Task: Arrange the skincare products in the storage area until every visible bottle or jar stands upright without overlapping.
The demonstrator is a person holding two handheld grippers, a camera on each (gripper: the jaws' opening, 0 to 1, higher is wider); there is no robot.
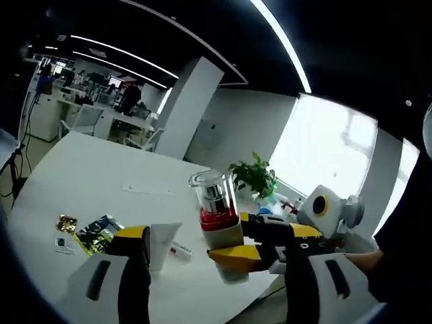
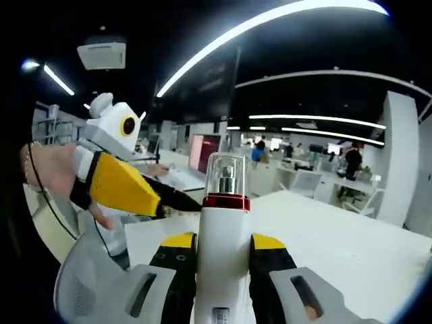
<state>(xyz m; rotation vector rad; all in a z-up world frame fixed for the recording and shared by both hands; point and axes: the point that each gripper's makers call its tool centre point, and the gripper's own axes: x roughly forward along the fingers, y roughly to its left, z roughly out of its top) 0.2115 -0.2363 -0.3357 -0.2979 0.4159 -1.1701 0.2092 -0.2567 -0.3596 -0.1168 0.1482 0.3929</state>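
A white pump bottle (image 2: 222,229) with a red collar and a clear cap stands upright between the jaws of my right gripper (image 2: 223,251), which is shut on its body. In the left gripper view the same bottle (image 1: 217,209) is held above the white table (image 1: 88,169) by the right gripper (image 1: 228,241), reaching in from the right. My left gripper (image 1: 216,260) is open, its jaws wide apart below and on either side of the bottle. A white tube (image 1: 163,244) lies on the table near its left jaw. The left gripper (image 2: 181,198) reaches in beside the bottle, held by a hand (image 2: 50,169).
Foil sachets and small packets (image 1: 88,233) lie on the table at the left. A green potted plant (image 1: 255,175) and small items stand at the table's far edge by the window. Office desks, chairs and people (image 2: 351,162) are in the background.
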